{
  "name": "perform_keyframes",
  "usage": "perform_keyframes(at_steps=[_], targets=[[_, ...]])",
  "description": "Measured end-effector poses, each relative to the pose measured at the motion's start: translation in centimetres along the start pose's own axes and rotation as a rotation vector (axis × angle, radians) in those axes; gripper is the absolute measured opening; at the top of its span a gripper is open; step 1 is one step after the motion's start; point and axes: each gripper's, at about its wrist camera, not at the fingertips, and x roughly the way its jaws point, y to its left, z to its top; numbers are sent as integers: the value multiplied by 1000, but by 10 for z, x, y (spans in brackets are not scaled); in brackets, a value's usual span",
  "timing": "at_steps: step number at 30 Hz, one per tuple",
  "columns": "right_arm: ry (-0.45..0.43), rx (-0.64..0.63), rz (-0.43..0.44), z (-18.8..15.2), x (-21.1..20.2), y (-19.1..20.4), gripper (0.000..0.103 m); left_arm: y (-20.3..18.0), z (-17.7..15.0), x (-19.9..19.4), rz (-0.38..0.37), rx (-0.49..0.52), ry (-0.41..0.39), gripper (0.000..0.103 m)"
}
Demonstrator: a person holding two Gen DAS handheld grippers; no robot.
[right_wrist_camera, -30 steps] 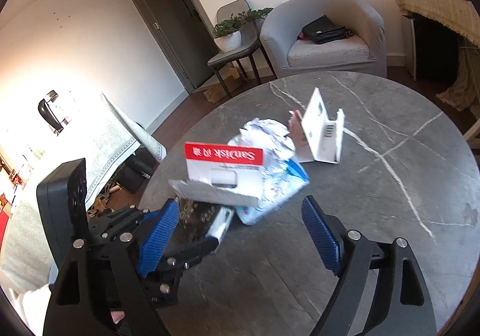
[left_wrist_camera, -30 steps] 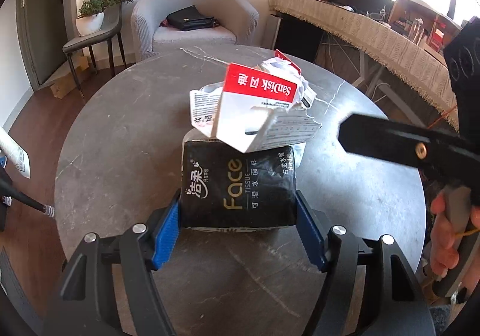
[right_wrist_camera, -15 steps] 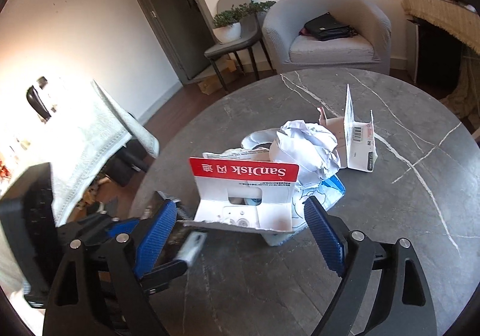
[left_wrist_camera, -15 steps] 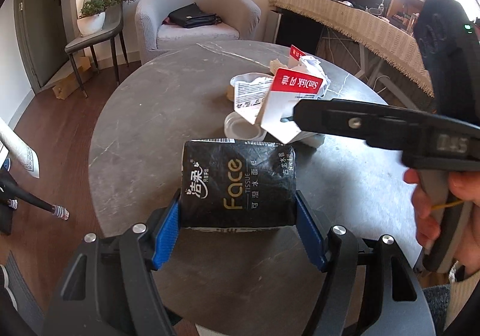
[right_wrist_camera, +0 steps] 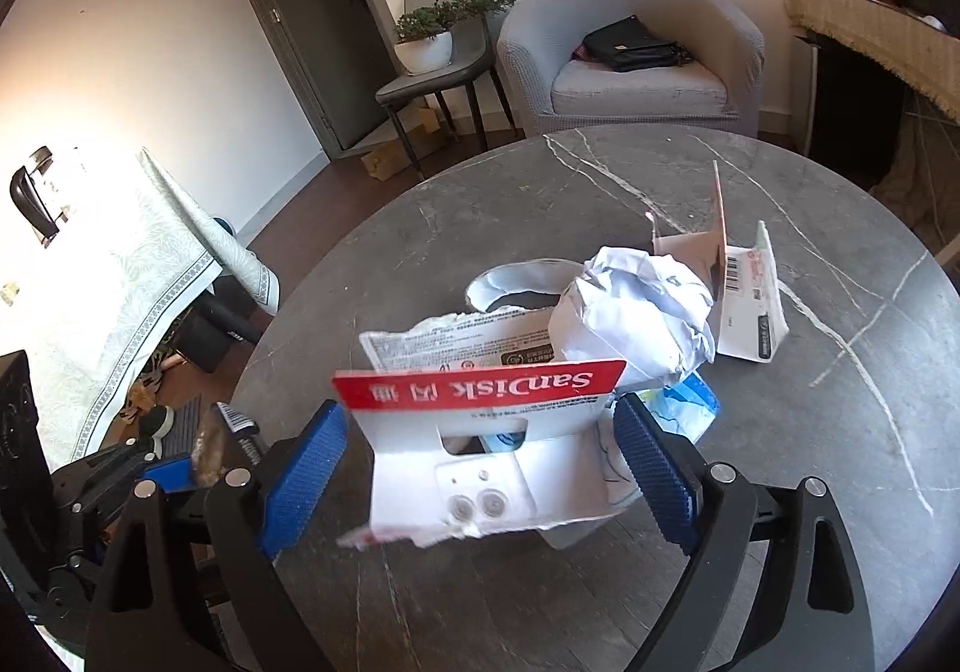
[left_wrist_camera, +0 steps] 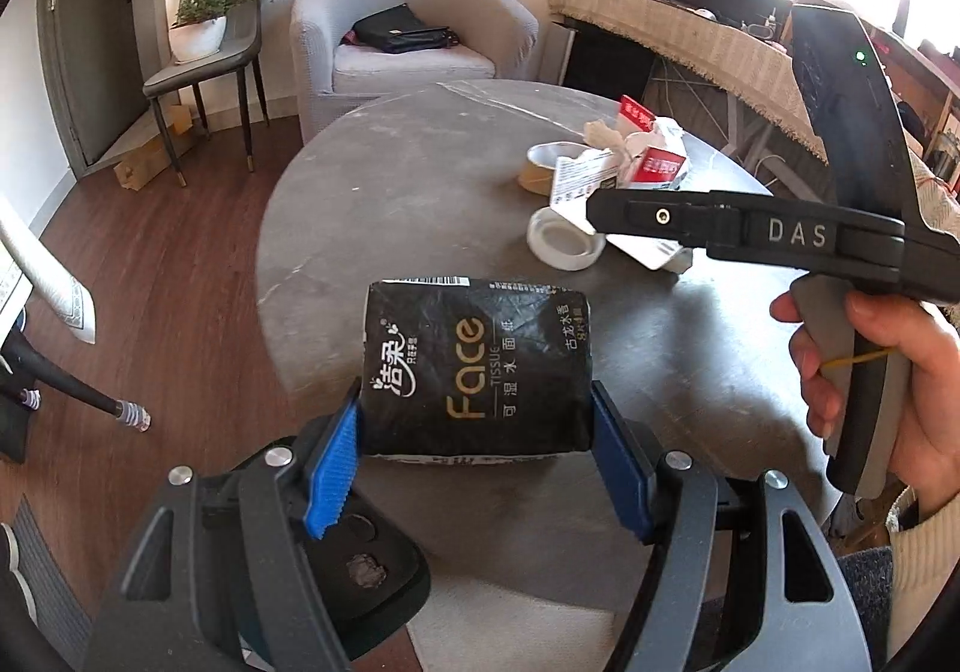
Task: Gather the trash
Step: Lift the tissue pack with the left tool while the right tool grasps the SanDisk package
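My left gripper (left_wrist_camera: pixel 474 432) is shut on a black "Face" tissue pack (left_wrist_camera: pixel 477 366), held above the near edge of the round grey table (left_wrist_camera: pixel 390 204). My right gripper (right_wrist_camera: pixel 480 462) is open and its jaws are opening. A torn red-and-white SanDisk card package (right_wrist_camera: pixel 480 432) stands between them, with neither pad pressing on it. Behind it lie a crumpled white paper ball (right_wrist_camera: pixel 636 306), a white barcode box (right_wrist_camera: pixel 744 300), a blue-white wrapper (right_wrist_camera: pixel 684 408) and a tape roll (right_wrist_camera: pixel 516 288). In the left wrist view the right gripper (left_wrist_camera: pixel 606 213) reaches over that pile, beside a white tape roll (left_wrist_camera: pixel 564 246).
A hand (left_wrist_camera: pixel 870 372) holds the right gripper's grip. A grey armchair (right_wrist_camera: pixel 630 66) with a black bag and a chair with a potted plant (right_wrist_camera: pixel 426 42) stand beyond the table. A cloth-covered desk (left_wrist_camera: pixel 690 36) runs along the right. A cloth-covered table (right_wrist_camera: pixel 120 276) stands at the left.
The left gripper has drawn back toward the table's near edge with the tissue pack. The right gripper has come in around the SanDisk package and its jaws have widened.
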Motion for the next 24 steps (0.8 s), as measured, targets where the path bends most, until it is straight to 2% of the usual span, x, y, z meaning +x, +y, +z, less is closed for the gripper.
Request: perform_keyframes(at_steps=[5,6,10,16,19,24], targets=[[-12,20,-36,1,3,3,89,14,-4,-8,10,-22,-6,72],[-17,20,-46,1,3,4,79,16,-3,-9,10,-25,-7,72],[-26,48,-47,1,1,3,74,26,-4,-15,17,-36,-13,72],[-25,43,-52,0,-4,13,74,39,-7,-23,29,-54,-14,72],[-26,40,-29,2,-8,18,74,44,-7,-27,34,-64,-20,72],[-40,107,93,6,-16,18,74,54,-7,-36,40,-89,-41,72]])
